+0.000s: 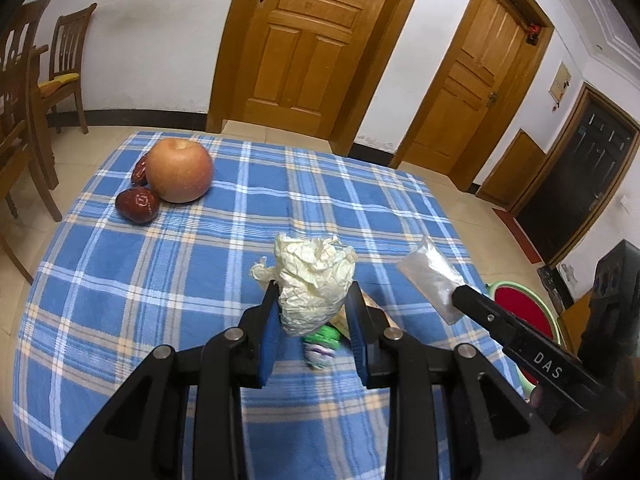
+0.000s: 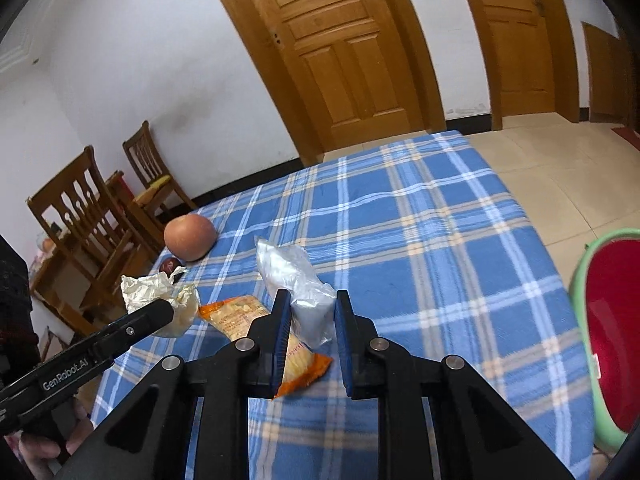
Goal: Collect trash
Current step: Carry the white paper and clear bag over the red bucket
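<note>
Left wrist view: crumpled tissue (image 1: 316,280) clamped within left hand-held gripper (image 1: 314,300).

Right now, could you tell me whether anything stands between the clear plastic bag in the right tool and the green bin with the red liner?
Nothing visible does. The right tool holds the clear plastic bag above the checked tablecloth, and the green bin stands beyond the table's right edge with only bare cloth between them.
</note>
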{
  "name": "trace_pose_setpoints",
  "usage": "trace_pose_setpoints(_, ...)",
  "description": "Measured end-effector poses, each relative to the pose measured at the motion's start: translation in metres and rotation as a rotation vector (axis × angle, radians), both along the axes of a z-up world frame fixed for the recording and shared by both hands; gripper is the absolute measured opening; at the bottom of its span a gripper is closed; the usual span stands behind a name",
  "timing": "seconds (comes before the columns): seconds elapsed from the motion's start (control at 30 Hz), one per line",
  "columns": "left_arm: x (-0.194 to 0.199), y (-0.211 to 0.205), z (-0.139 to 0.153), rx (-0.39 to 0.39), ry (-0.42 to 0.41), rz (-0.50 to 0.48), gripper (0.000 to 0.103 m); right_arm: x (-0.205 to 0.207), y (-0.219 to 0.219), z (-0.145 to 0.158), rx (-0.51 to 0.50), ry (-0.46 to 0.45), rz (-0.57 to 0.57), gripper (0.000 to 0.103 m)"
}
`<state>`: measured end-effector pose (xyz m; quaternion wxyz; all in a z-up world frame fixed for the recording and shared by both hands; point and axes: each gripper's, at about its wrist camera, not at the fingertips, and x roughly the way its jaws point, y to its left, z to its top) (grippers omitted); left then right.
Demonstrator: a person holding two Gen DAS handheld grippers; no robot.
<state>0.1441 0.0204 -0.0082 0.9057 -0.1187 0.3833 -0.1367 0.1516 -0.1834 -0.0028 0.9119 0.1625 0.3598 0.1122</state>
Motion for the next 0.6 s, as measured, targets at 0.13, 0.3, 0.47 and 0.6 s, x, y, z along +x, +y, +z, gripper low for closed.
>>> trace_pose_setpoints(0.13, -0.006, -0.010, 0.003, -0.013, 0.003, -0.028, 0.031, -0.015, -0.015, 0.004, 0.016, 0.002, -0.030, 0.021)
trace_pose_setpoints(0.3, -0.016, -0.026, 0.009, -0.015, -0.003, -0.061, 0.031, -0.034, -0.034, 0.009, 0.030, -0.006, -0.069, 0.021)
trace_pose_setpoints(0.47, -0.025, -0.040, 0.015, -0.008, -0.012, -0.092, 0.031, -0.055, -0.056, 0.013, 0.038, -0.016, -0.111, 0.022)
trace_pose_setpoints(0.6, -0.030, -0.051, 0.018, -0.004, -0.015, -0.116, 0.031, -0.068, -0.071, 0.016, 0.040, -0.020, -0.146, 0.021)
